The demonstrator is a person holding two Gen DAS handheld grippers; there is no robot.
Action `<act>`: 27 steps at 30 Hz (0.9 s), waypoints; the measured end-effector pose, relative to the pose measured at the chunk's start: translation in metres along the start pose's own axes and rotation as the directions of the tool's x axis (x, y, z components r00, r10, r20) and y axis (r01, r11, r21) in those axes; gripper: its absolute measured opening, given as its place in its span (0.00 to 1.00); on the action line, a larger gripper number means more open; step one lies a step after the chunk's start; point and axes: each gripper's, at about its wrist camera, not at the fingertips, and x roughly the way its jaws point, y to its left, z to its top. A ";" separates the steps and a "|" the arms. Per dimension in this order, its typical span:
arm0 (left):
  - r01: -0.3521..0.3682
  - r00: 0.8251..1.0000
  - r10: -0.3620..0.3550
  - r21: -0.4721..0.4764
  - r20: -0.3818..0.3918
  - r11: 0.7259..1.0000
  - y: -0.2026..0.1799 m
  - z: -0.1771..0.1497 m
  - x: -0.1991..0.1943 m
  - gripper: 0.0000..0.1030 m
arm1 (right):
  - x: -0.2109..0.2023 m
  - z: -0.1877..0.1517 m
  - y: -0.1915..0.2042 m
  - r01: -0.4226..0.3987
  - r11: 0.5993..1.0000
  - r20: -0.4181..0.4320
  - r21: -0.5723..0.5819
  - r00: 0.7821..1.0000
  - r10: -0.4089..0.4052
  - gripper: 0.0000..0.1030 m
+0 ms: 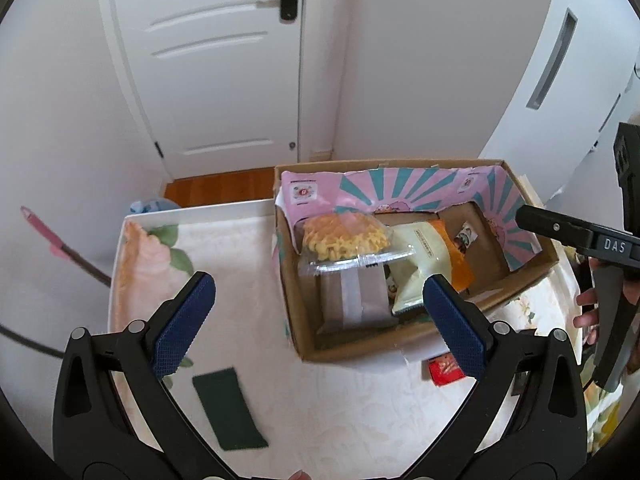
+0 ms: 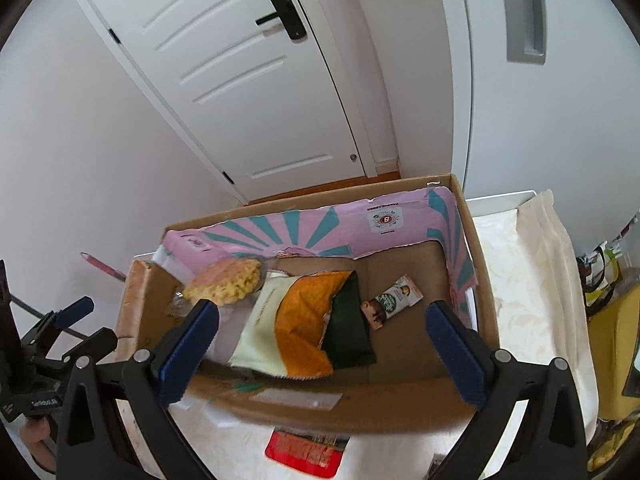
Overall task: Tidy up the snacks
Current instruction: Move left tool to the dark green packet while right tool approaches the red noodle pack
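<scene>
A cardboard box [image 1: 352, 346] lined in pink and teal stands on the white table. Inside lie a clear pack of yellow noodle snack [image 1: 344, 238], a pale yellow and orange packet [image 2: 288, 324], a dark green packet [image 2: 350, 328], a small coffee sachet [image 2: 394, 300] and a grey packet [image 1: 354, 300]. My left gripper [image 1: 318, 286] hangs open above the box's near left corner, nothing between its pads. My right gripper [image 2: 323, 308] is open over the box [image 2: 360, 404], empty too. On the table near the box lie a dark green packet [image 1: 230, 412] and a red packet [image 2: 306, 450].
A white door [image 1: 224, 60] and walls stand behind the table. The tablecloth [image 1: 224, 248] has a flower print at its left edge. A pink-handled tool [image 1: 52, 240] leans at the left. Bags [image 2: 612, 344] crowd the far right. A hand [image 1: 588, 312] grips the right tool.
</scene>
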 end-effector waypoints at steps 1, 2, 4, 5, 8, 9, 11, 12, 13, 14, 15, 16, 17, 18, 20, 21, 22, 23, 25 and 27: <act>-0.003 1.000 0.003 -0.006 0.006 1.000 0.000 -0.003 -0.005 1.00 | -0.003 -0.003 0.001 -0.003 1.000 0.003 -0.004 1.000 0.003 1.00; -0.005 1.000 0.005 -0.012 0.010 1.000 0.000 -0.005 -0.010 1.00 | -0.009 -0.006 0.002 -0.007 1.000 0.009 -0.012 1.000 0.007 1.00; -0.010 1.000 0.011 -0.024 0.019 1.000 0.000 -0.012 -0.019 1.00 | -0.017 -0.012 0.004 -0.008 1.000 0.021 -0.023 1.000 0.009 1.00; -0.012 1.000 0.013 -0.030 0.024 0.999 -0.001 -0.016 -0.024 1.00 | -0.023 -0.016 0.004 -0.010 0.999 0.030 -0.031 0.999 0.011 1.00; -0.021 0.999 0.023 -0.042 0.036 0.999 -0.002 -0.029 -0.038 1.00 | -0.039 -0.027 0.004 -0.018 0.999 0.054 -0.049 0.998 0.020 1.00; -0.024 0.999 0.026 -0.047 0.041 0.999 -0.002 -0.033 -0.043 1.00 | -0.043 -0.030 0.006 -0.015 0.998 0.057 -0.054 0.998 0.018 1.00; -0.032 0.998 0.035 -0.057 0.052 0.998 -0.002 -0.041 -0.051 1.00 | -0.049 -0.036 0.006 -0.012 0.998 0.053 -0.064 0.998 0.016 1.00; -0.037 0.998 0.041 -0.065 0.057 0.997 -0.001 -0.045 -0.056 1.00 | -0.052 -0.039 0.007 -0.011 0.997 0.051 -0.071 0.999 0.015 1.00; -0.044 0.997 0.049 -0.075 0.066 0.996 0.000 -0.051 -0.063 1.00 | -0.057 -0.043 0.008 -0.009 0.996 0.047 -0.083 0.999 0.013 1.00; -0.049 0.996 0.055 -0.083 0.072 0.995 0.001 -0.056 -0.067 1.00 | -0.061 -0.048 0.009 -0.003 0.995 0.044 -0.097 0.999 0.008 1.00; -0.056 0.995 0.064 -0.092 0.079 0.994 0.002 -0.060 -0.072 1.00 | -0.064 -0.051 0.011 0.004 0.994 0.047 -0.109 0.999 0.001 1.00; -0.069 0.993 0.079 -0.109 0.091 0.992 0.005 -0.068 -0.080 1.00 | -0.067 -0.056 0.013 0.013 0.992 0.048 -0.123 0.999 -0.007 1.00; -0.079 0.991 0.091 -0.120 0.096 0.990 0.007 -0.073 -0.084 1.00 | -0.070 -0.060 0.015 0.018 0.990 0.048 -0.138 0.999 -0.011 1.00; -0.092 0.990 0.106 -0.134 0.098 0.987 0.010 -0.080 -0.088 1.00 | -0.072 -0.063 0.016 0.020 0.989 0.052 -0.148 0.999 -0.013 1.00; -0.117 0.987 0.133 -0.166 0.088 0.979 0.019 -0.093 -0.094 1.00 | -0.078 -0.073 0.021 0.023 0.984 0.071 -0.178 0.997 -0.011 1.00; -0.125 0.987 0.142 -0.182 0.080 0.975 0.023 -0.099 -0.095 1.00 | -0.081 -0.078 0.025 0.026 0.981 0.075 -0.194 0.997 -0.011 1.00; -0.131 0.987 0.147 -0.197 0.071 0.972 0.029 -0.104 -0.096 1.00 | -0.082 -0.082 0.027 0.032 0.978 0.078 -0.205 0.997 -0.016 1.00; -0.133 0.987 0.149 -0.208 0.063 0.969 0.034 -0.108 -0.095 1.00 | -0.083 -0.087 0.030 0.043 0.977 0.085 -0.209 0.996 -0.026 1.00; -0.140 0.987 0.154 -0.227 0.045 0.964 0.044 -0.115 -0.093 1.00 | -0.084 -0.094 0.036 0.069 0.976 0.102 -0.207 0.994 -0.048 1.00; -0.149 0.987 0.159 -0.244 0.022 0.958 0.057 -0.120 -0.085 1.00 | -0.084 -0.101 0.040 0.074 0.976 0.121 -0.205 0.991 -0.049 1.00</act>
